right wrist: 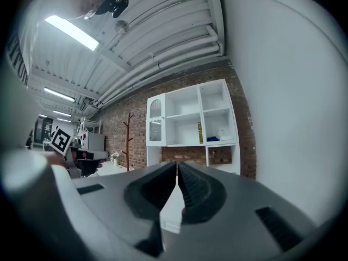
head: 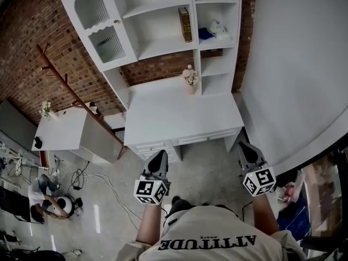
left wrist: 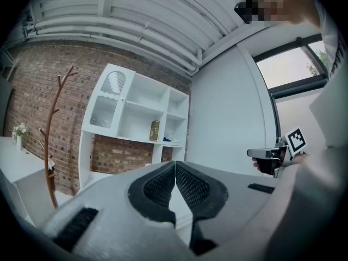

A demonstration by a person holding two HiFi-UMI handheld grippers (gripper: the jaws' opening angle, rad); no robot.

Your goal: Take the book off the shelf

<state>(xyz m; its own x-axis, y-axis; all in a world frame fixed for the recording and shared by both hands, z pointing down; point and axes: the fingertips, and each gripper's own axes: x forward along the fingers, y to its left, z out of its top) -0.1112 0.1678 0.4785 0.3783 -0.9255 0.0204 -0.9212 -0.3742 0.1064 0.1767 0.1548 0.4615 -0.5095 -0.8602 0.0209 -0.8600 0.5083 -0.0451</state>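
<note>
A dark book with a gold spine (head: 185,24) stands upright on the middle shelf of a white shelf unit (head: 157,48) above a white desk (head: 179,116). It also shows far off as the book (left wrist: 155,130) in the left gripper view and the book (right wrist: 199,132) in the right gripper view. My left gripper (head: 158,159) and right gripper (head: 246,147) hover over the floor in front of the desk, well short of the shelf. Both are shut and hold nothing: left gripper (left wrist: 175,165), right gripper (right wrist: 177,165).
A vase of flowers (head: 190,80) stands at the back of the desk. A blue object (head: 205,33) and a white toy (head: 220,29) sit in the compartment right of the book. A wooden coat rack (head: 65,80), a side table (head: 60,129) and a crouching person (head: 46,197) are at left.
</note>
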